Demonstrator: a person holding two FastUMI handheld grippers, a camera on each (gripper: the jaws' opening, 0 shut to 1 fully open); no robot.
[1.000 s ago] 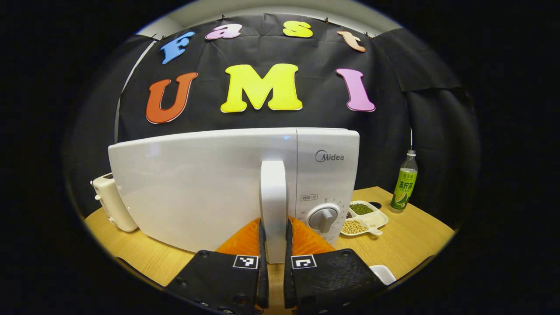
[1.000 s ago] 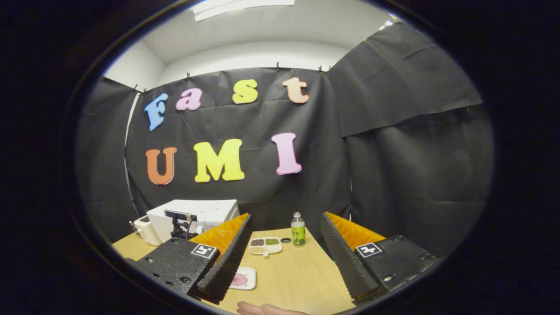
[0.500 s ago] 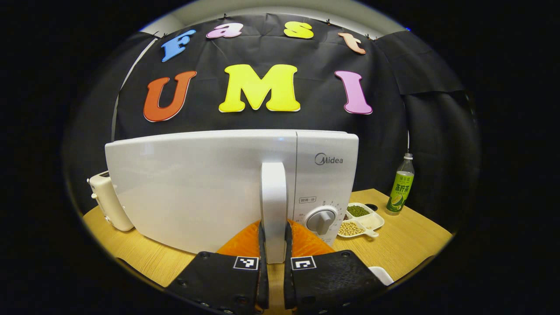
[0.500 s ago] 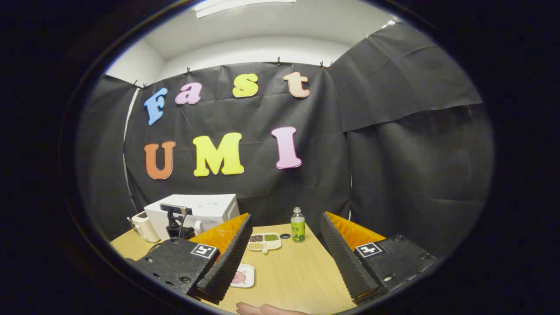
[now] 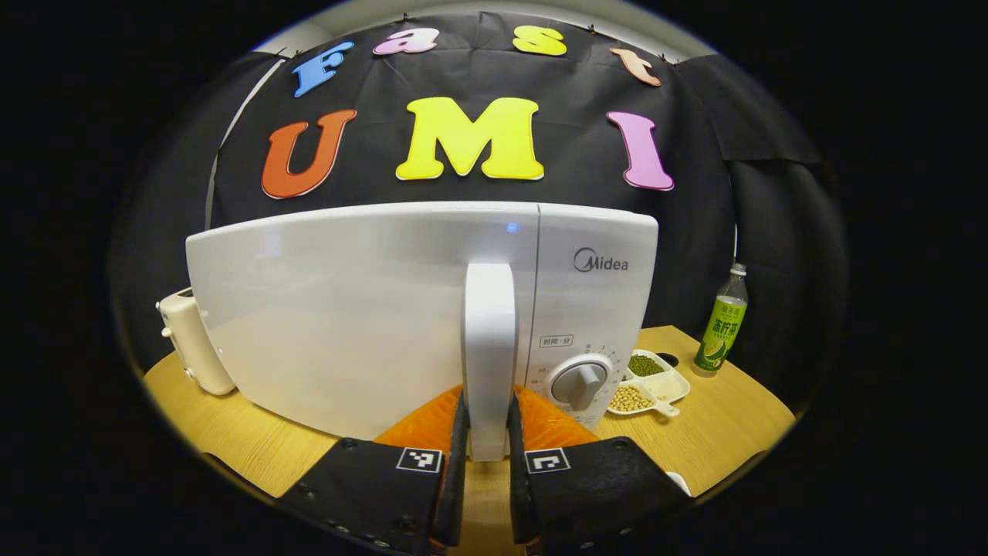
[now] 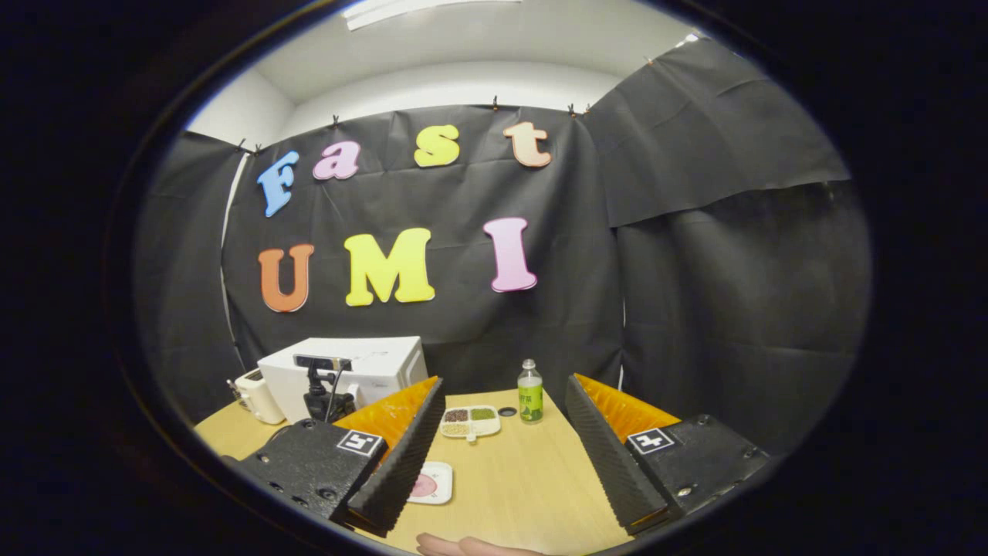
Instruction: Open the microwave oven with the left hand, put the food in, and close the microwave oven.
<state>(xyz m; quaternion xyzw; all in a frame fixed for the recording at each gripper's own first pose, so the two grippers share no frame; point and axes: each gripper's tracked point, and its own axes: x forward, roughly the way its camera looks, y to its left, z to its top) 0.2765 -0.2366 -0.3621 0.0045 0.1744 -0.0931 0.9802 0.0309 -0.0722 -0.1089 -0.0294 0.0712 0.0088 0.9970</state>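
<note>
The white microwave [image 5: 363, 309] stands close in front in the left gripper view, its door flush with the control panel. My left gripper [image 5: 486, 401] is shut on the lower end of the upright white door handle [image 5: 490, 340], one orange finger on each side. In the right gripper view, the food is a pink round piece on a small white plate [image 6: 428, 485] lying on the table by the left finger. My right gripper [image 6: 503, 384] hovers open above the table with nothing between its fingers. The microwave [image 6: 363, 371] sits far left there.
A cream toaster [image 5: 193, 340] stands left of the microwave. To its right are a divided tray of beans [image 5: 648, 382] and a green bottle [image 5: 722, 324] on the wooden table [image 5: 733, 432]. A hand [image 6: 463, 547] shows at the bottom edge of the right gripper view.
The microwave now looms larger in the left gripper view, so the left gripper has come nearer while still clamped on the handle. The door stays flush. The right gripper view has shifted slightly.
</note>
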